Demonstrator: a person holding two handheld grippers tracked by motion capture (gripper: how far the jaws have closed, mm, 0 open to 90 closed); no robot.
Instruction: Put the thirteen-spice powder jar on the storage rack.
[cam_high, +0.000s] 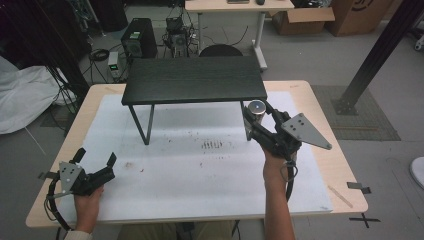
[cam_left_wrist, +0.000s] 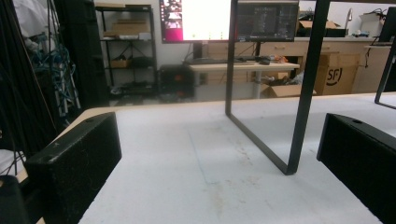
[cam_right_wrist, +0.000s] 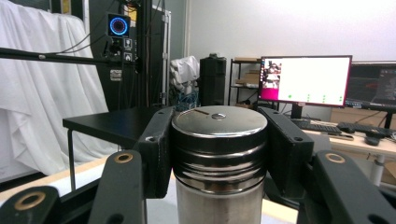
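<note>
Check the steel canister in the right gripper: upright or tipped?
Upright. The steel canister shows its flat lid level on top and straight vertical sides, with the right gripper clamped on either side.

a light wooden table (cam_high: 320, 95) carries a white mat (cam_high: 200, 170), on which stands a black shelf (cam_high: 194, 79).

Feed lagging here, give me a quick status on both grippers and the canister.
Right gripper shut on steel canister, held upright beside small black table. Left gripper open, nothing between its jaws. Table's right front edge close alongside.
</note>
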